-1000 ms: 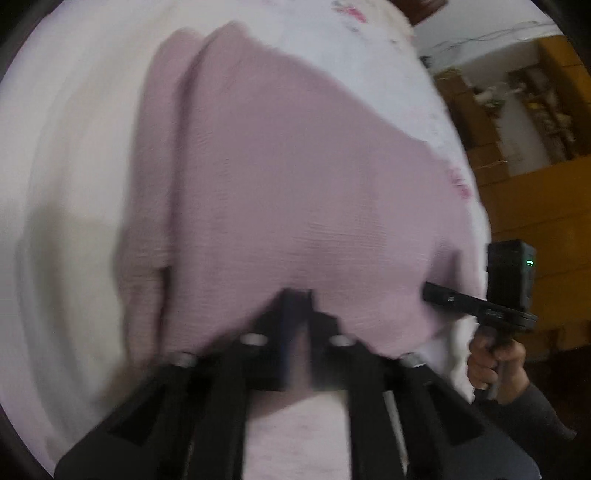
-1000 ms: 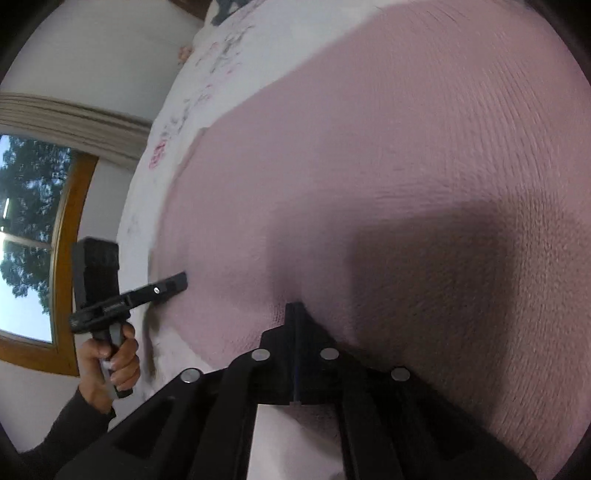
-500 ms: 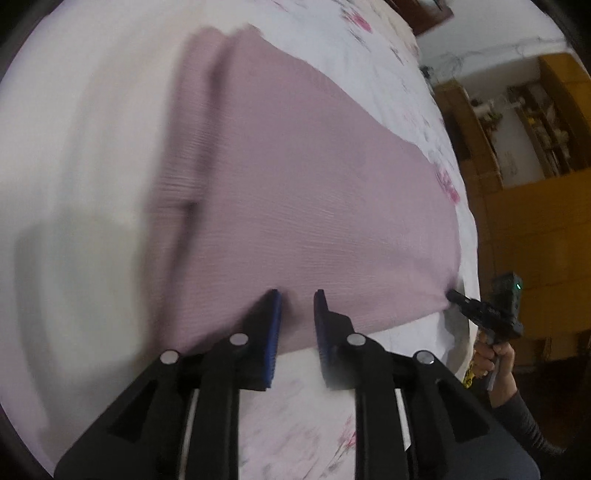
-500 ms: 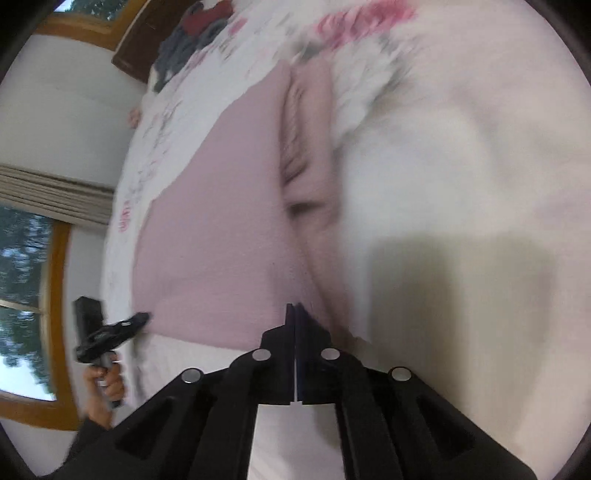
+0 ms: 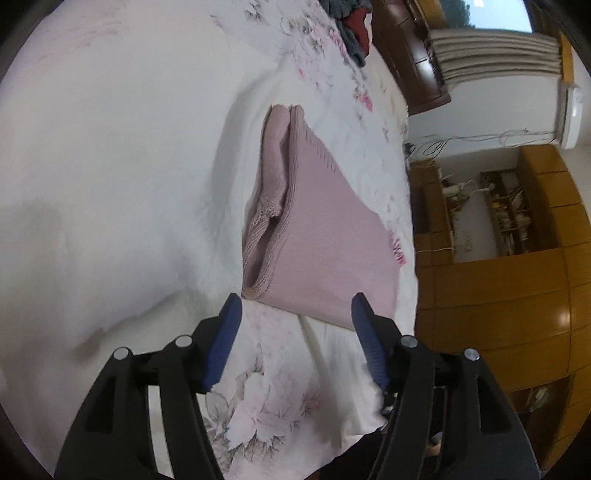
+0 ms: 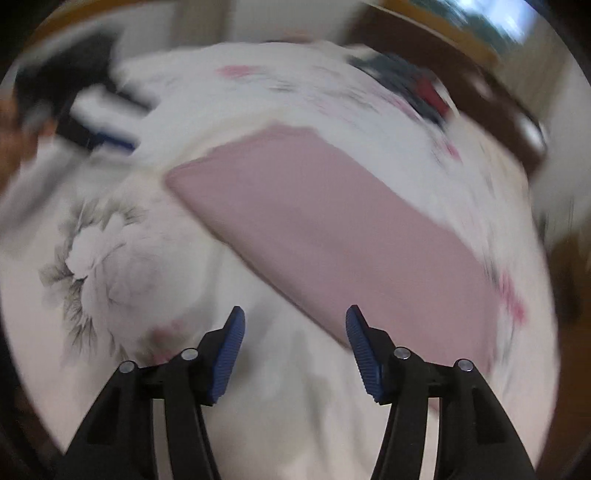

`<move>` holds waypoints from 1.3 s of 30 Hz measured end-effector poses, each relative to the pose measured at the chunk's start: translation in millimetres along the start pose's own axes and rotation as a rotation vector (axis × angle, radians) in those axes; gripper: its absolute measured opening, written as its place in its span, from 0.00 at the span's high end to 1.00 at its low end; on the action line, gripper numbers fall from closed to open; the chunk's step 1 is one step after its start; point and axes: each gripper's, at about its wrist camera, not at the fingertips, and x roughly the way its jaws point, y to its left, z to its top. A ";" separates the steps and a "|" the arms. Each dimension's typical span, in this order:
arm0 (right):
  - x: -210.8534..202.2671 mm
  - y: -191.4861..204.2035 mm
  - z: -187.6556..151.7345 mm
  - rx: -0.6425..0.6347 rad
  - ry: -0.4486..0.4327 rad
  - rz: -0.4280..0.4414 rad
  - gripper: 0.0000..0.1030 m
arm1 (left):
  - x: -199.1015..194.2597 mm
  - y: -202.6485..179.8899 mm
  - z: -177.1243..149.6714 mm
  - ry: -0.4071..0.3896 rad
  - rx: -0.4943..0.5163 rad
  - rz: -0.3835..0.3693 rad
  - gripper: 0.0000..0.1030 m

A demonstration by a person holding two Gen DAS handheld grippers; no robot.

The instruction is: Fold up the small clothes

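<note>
A folded pink knit garment (image 5: 325, 236) lies flat on the white floral bedsheet (image 5: 110, 166), with its ribbed sleeve tucked along its left side. My left gripper (image 5: 295, 325) is open just short of the garment's near edge, with nothing between its blue pads. The right wrist view is blurred by motion. There the same pink garment (image 6: 332, 229) lies ahead and to the right. My right gripper (image 6: 293, 332) is open above the bedsheet (image 6: 122, 258), its right fingertip close to the garment's near edge. The other gripper (image 6: 74, 107) appears as a dark blur at the upper left.
A heap of dark and red clothes (image 5: 351, 26) lies at the far end of the bed. Beyond the bed's right edge stand wooden cabinets (image 5: 517, 277), a dark headboard (image 5: 410, 55) and a curtain (image 5: 491, 55).
Both grippers have let go of the pink garment and opened wide. They have drawn back from it, and the garment now lies folded on the bed. The right view has swung round.
</note>
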 end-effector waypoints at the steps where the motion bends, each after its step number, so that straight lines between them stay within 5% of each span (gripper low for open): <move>1: 4.8 17.8 6.4 -0.062 -0.010 -0.033 0.46 | -2.4 1.4 0.5 -0.002 -0.005 -0.013 0.39; 6: 50.4 79.2 34.9 -0.276 -0.027 -0.153 0.46 | -3.5 7.8 9.1 -0.004 -0.024 -0.083 0.39; 15: 97.0 103.3 61.4 -0.399 -0.055 -0.302 0.52 | 15.6 13.4 45.4 0.018 -0.029 -0.124 0.37; 17: 103.1 104.0 68.2 -0.396 -0.065 -0.312 0.57 | 22.4 12.2 55.3 0.021 -0.031 -0.127 0.36; 20: 111.1 97.8 77.6 -0.355 -0.064 -0.291 0.85 | 37.8 8.9 73.5 0.046 -0.038 -0.122 0.34; 22: 101.8 88.1 80.6 -0.288 -0.087 -0.271 0.89 | 50.9 4.6 88.2 0.074 -0.046 -0.125 0.32; 33: 61.7 51.7 94.8 -0.097 -0.166 -0.215 0.89 | 164.9 -24.8 162.4 0.289 0.013 0.065 0.29; 36: 59.3 52.0 93.9 -0.078 -0.169 -0.204 0.89 | 187.8 -38.1 181.5 0.313 0.057 0.141 0.36; 39: 58.0 50.8 94.9 -0.057 -0.169 -0.192 0.89 | 202.1 -46.9 194.6 0.328 0.086 0.210 0.56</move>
